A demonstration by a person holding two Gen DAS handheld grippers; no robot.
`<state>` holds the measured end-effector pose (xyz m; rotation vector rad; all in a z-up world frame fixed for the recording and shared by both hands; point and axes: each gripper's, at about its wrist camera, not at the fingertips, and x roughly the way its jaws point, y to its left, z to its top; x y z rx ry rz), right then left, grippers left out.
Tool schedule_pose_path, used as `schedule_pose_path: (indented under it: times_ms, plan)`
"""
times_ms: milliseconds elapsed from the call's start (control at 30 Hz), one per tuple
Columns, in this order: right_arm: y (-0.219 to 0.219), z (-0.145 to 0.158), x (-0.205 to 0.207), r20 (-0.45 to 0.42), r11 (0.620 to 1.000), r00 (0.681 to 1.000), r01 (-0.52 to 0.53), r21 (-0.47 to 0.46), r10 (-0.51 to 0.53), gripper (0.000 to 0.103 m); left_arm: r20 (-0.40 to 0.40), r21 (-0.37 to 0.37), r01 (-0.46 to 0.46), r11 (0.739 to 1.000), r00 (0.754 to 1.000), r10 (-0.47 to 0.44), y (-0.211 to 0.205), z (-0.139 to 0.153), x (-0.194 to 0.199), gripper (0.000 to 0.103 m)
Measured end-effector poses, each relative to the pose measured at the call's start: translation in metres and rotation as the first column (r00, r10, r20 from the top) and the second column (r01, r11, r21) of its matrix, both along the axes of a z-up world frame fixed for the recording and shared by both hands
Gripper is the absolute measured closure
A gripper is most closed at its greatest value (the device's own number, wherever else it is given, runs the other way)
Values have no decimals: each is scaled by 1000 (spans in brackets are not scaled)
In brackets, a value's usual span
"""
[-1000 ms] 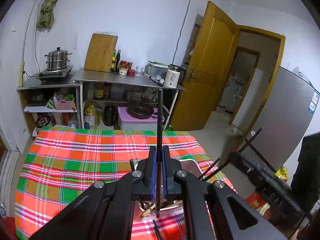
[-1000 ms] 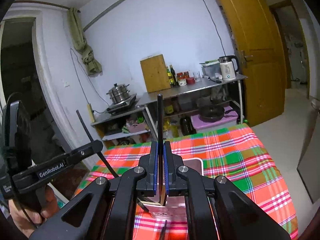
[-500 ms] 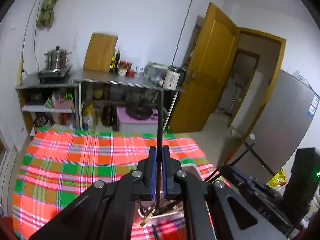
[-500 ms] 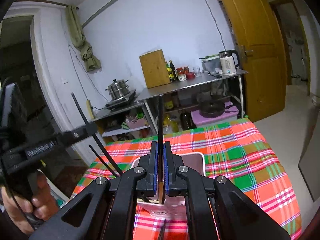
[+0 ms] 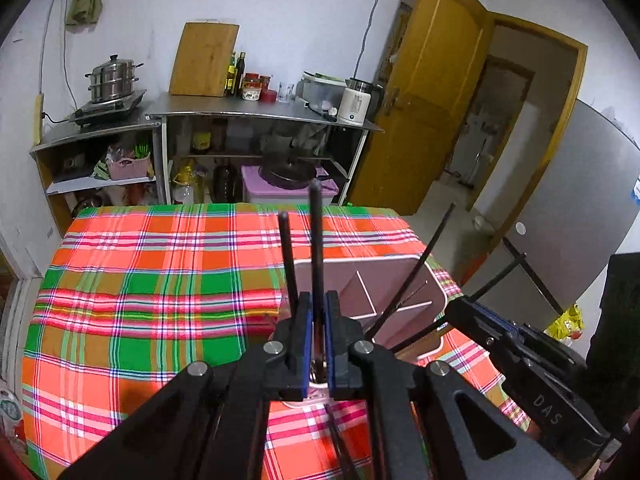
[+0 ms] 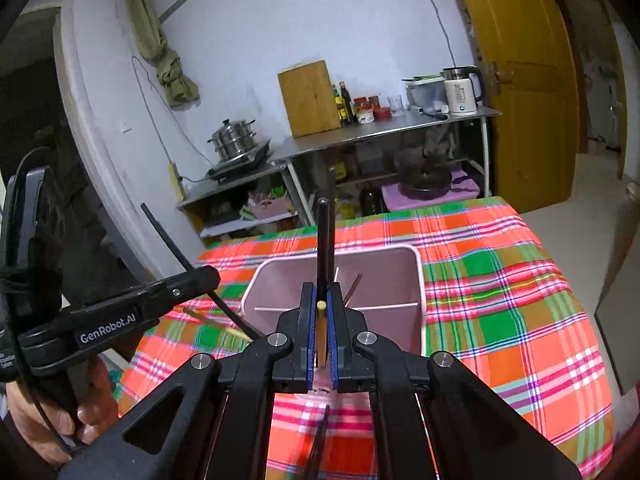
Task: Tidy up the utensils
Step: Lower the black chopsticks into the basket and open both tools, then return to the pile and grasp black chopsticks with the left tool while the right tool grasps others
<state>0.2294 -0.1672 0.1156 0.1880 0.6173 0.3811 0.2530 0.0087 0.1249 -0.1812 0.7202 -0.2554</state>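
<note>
two chopsticks (image 6: 352,289) in pink caddy (image 6: 416,280)

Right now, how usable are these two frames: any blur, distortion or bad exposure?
Left wrist view: sharp, dim, fisheye bends the steel shelf's edge, corners vignetted black. Right wrist view: equally sharp at the pink plastic utensil bin; only the dark chopstick tips at the bottom edge smear.

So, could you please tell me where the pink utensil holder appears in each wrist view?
Left wrist view: the pink utensil holder sits right of centre, behind the left gripper.
Right wrist view: the holder sits at centre, straight ahead of the right gripper.
Shared landmark: the white kettle on the steel counter.
</note>
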Motion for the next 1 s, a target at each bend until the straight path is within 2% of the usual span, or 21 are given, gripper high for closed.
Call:
schedule_pose_path:
  times_ms: [67,233,633,1000]
  plan:
    - [1,1,-1,-3,1000,1000,-7,-7,7,97,0,-1,3,1000,1000,-3,-1,1,-3,93]
    - [-1,9,-11,28,1000,999,-16,-8,16,92,47,20,-8,1000,999,7,-2,10,-18,75]
    - [-13,22,-48,71,1000,997,-20,-6,20,92,126,36,-46,998,991,41,8,30,-61,75]
    - [-21,5,-93,58,999,998,-26,-24,27,92,117,46,-41,998,993,35,3,7,-108,75]
